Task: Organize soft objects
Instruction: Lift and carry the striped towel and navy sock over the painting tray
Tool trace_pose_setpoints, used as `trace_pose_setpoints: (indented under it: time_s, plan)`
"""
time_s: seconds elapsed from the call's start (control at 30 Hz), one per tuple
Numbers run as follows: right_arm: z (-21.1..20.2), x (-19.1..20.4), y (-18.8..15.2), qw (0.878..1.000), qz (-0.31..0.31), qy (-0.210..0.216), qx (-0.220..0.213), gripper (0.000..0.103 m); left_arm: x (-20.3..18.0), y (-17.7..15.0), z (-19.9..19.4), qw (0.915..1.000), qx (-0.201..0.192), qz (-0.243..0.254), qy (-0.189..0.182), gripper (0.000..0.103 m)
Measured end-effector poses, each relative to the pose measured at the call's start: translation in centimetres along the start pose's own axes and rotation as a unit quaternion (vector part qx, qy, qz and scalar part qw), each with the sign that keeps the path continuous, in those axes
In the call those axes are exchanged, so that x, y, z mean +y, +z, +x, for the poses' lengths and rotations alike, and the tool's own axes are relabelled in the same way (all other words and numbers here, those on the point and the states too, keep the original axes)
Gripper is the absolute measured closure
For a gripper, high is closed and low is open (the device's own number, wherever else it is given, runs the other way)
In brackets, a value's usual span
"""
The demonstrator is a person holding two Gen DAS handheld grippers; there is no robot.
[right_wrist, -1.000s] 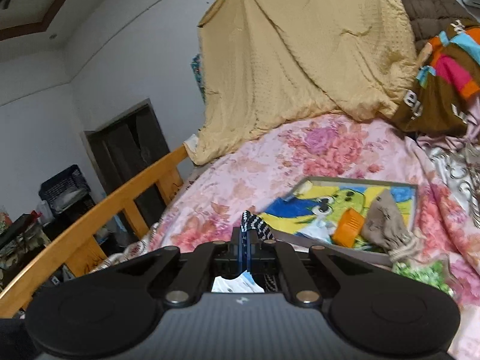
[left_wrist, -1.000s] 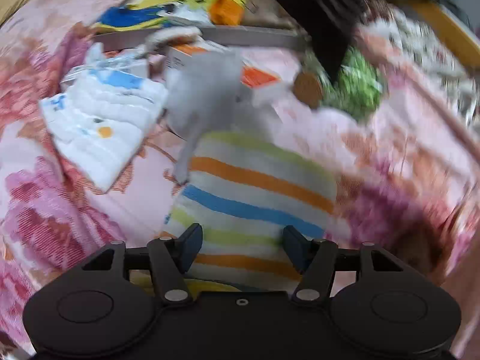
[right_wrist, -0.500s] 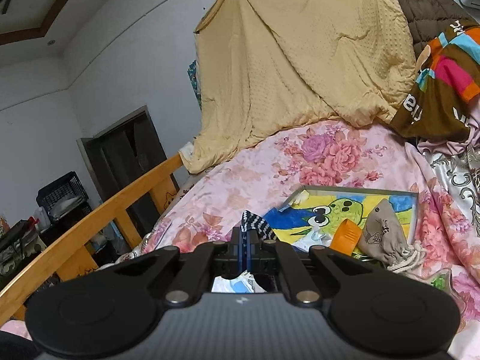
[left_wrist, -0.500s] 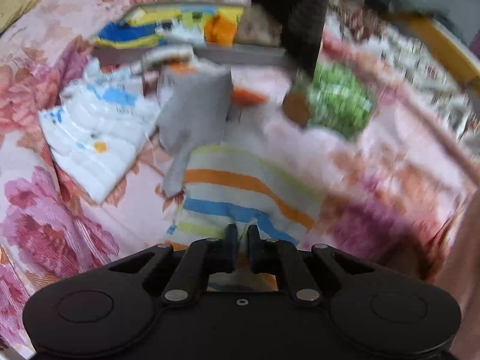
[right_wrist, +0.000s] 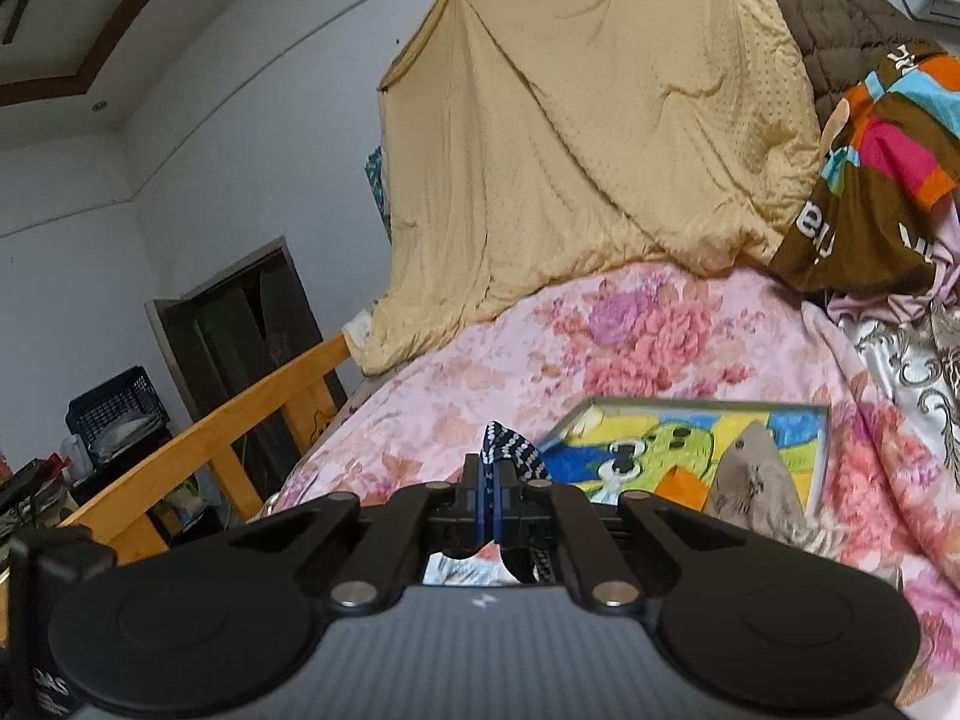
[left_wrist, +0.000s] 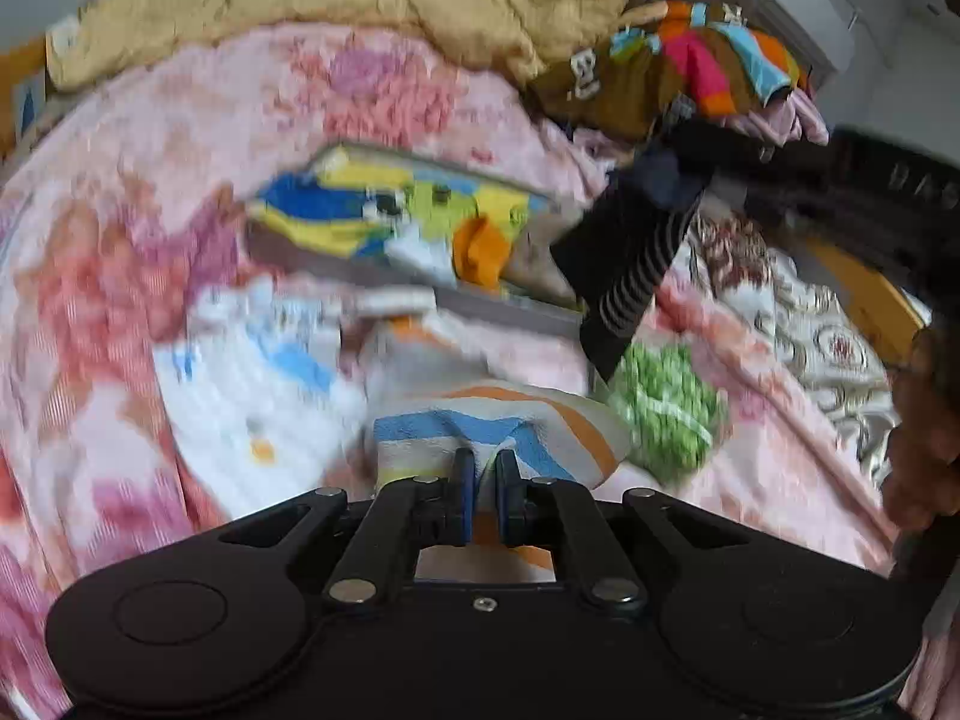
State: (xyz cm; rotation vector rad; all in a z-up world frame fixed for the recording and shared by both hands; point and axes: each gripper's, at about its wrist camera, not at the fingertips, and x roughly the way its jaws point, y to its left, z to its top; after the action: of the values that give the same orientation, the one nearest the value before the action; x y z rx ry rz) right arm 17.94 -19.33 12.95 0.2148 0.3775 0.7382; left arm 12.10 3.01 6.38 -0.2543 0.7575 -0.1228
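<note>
Striped cloth (left_wrist: 510,432) is pinched in my left gripper (left_wrist: 483,501), its jaws clamped on a fold at 6 o'clock over the floral bed (left_wrist: 150,192). My right gripper (right_wrist: 491,501) has its jaws closed on a dark sock (right_wrist: 513,456), the cartoon tray (right_wrist: 819,456) at 2 o'clock.

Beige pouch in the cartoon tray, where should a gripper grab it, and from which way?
Probably by its pointed top corner, coming down from above. The beige pouch narrows to a thin tip there, slim enough for two fingers and clear of other things. Lower down it widens and sits right against the orange thing and the tray edge, so a side approach would be crowded.
</note>
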Motion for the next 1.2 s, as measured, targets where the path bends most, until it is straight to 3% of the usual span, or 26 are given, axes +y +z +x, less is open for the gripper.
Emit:
trace_pose_setpoints:
  time_s: [0.17, 0.37, 0.7, 0.93, 1.2]
  plan:
    - [1.6, -0.7, 1.3, 0.999, -0.008, -0.009, -0.031, 0.100, 0.6, 3.1, -0.2, 0.9985, -0.054, 0.002, 0.006, 0.096]
    - [4.6, -2.6, 2.8, 0.998, 0.011, -0.013, -0.058, 0.100, 1.8, 7.0, 1.5, 0.9961, -0.087, -0.006, 0.004, 0.096]
    - [9.7, -7.6, 2.4, 0.995, 0.037, -0.076, -0.059, 0.100, 2.6, 14.0, 9.3, 0.9928, -0.117, -0.018, -0.018, 0.096]
    - [11.7, -11.3, 2.3, 0.990, 0.078, -0.102, -0.062, 0.100, 1.8, 16.7, 15.3, 0.9872, -0.149, -0.048, -0.030, 0.096]
    - [13.5, -14.7, 0.9, 0.983, 0.139, -0.118, -0.026, 0.099, 1.3, 17.2, 21.2, 0.9906, -0.108, -0.078, -0.033, 0.095]
